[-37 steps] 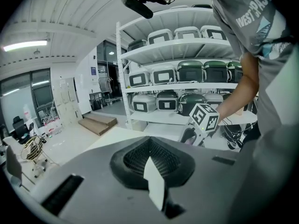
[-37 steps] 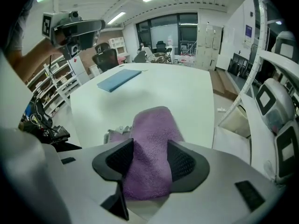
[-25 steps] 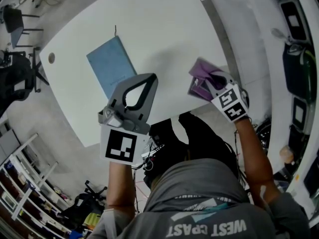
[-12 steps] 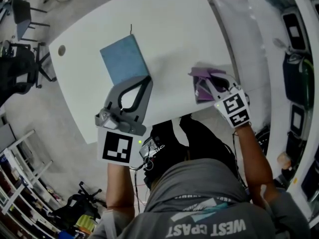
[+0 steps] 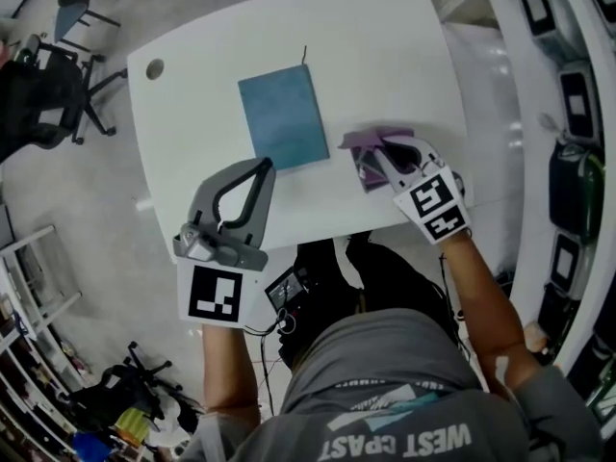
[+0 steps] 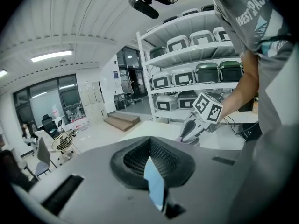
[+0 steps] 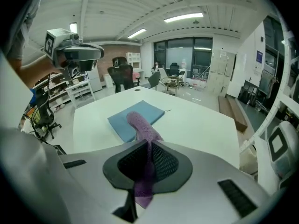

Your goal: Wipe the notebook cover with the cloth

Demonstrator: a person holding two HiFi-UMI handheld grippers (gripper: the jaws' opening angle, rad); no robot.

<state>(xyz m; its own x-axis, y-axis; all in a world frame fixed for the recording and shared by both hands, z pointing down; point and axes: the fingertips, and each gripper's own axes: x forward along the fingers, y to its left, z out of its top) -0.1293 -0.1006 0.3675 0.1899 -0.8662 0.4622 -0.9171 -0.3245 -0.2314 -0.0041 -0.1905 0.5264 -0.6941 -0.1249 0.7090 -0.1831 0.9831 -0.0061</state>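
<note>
The blue notebook (image 5: 284, 118) lies flat on the white table (image 5: 385, 56); it also shows in the right gripper view (image 7: 122, 122). My right gripper (image 5: 382, 158) (image 7: 148, 146) hangs just right of the notebook's near corner. Its jaws have just been closing and are shut on the purple cloth (image 5: 364, 148) (image 7: 144, 127), which droops ahead of them. My left gripper (image 5: 263, 165) (image 6: 150, 141) hovers at the notebook's near left corner, fingers meeting at the tips. A thin sliver of blue shows through the slit between its jaws.
A round cable hole (image 5: 154, 67) sits at the table's far left corner. Office chairs (image 5: 48, 85) stand beyond the table's left side. Shelves with storage bins (image 5: 568, 114) line the right. The table's near edge (image 5: 318, 239) runs just in front of me.
My right gripper has carried the cloth left, from the table's right side to beside the notebook. The left gripper has drawn back off the notebook's near edge, still shut.
</note>
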